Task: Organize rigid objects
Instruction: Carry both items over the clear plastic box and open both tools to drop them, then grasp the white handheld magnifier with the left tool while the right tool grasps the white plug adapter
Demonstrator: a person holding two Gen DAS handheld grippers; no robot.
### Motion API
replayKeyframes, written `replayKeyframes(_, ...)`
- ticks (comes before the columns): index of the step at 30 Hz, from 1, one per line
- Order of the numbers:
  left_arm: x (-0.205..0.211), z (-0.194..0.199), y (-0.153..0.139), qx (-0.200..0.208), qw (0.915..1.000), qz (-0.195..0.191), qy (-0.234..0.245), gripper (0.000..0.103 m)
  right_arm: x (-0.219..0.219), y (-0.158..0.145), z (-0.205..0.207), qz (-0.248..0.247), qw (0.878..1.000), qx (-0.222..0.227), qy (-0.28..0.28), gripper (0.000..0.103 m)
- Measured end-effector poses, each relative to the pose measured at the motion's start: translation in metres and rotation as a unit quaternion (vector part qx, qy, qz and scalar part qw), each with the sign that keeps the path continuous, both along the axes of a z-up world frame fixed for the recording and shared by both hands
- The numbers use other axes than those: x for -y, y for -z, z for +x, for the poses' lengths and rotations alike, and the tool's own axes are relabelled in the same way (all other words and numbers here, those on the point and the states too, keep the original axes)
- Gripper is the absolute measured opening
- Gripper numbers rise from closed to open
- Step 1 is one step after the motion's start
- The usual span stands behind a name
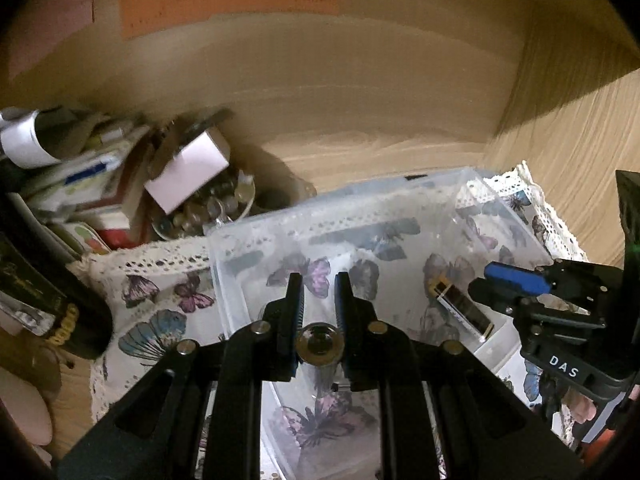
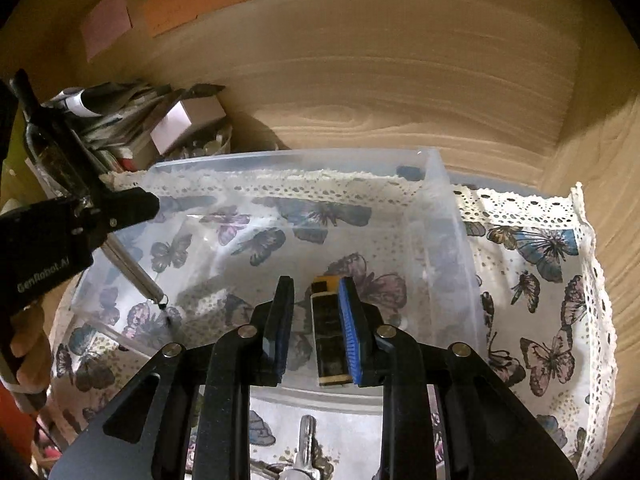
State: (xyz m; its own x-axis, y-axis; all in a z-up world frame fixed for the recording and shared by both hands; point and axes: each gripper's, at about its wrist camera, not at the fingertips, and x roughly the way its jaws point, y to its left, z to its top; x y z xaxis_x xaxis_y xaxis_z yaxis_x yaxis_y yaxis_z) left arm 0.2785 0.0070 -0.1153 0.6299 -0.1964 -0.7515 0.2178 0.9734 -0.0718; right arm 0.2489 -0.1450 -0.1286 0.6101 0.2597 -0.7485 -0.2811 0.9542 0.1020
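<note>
Metal pen [image 2: 134, 270]: stiff, slick, light; left claw [image 1: 318, 288] clamped near its top, tip over bin [image 2: 436, 168] left corner. Right claw [image 2: 316, 300] clamps lighter [image 2: 330, 340] at body, over bin's near-right part. We'd grip mid-body.

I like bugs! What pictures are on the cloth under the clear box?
Butterflies, in blue, purple and pink, on the white cloth with a lacy edge. The right wrist view shows them best.

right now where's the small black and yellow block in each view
Left wrist: the black and yellow block is right of centre, beside the right gripper.
Right wrist: low centre, against that gripper's blue pad.
Shared landmark: the clear plastic bin.
</note>
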Motion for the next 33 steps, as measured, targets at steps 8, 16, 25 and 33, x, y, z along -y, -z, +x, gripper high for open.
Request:
replayKeyframes(8,0.009,-0.003,-0.002,-0.002,0.9999,0.005,0.013,0.031,0.001,-0.009,-0.008,0.004,1.0,0.003,-0.002,0.026)
replayKeyframes(16,0.008,-0.026,-0.017,0.021,0.9997,0.008,-0.008,0.079,0.004,-0.021,-0.029,0.001,0.999,0.037,0.005,0.052)
replayKeyframes(25,0.005,-0.076,-0.043,0.058,0.9981,0.02,-0.004,0.097,0.009,-0.045,-0.072,-0.003,0.996,0.083,0.017,0.08)
replayKeyframes(33,0.012,-0.125,-0.045,0.071,0.9966,0.035,0.02,0.1,0.025,-0.052,-0.119,-0.017,0.993,0.115,0.028,0.084)
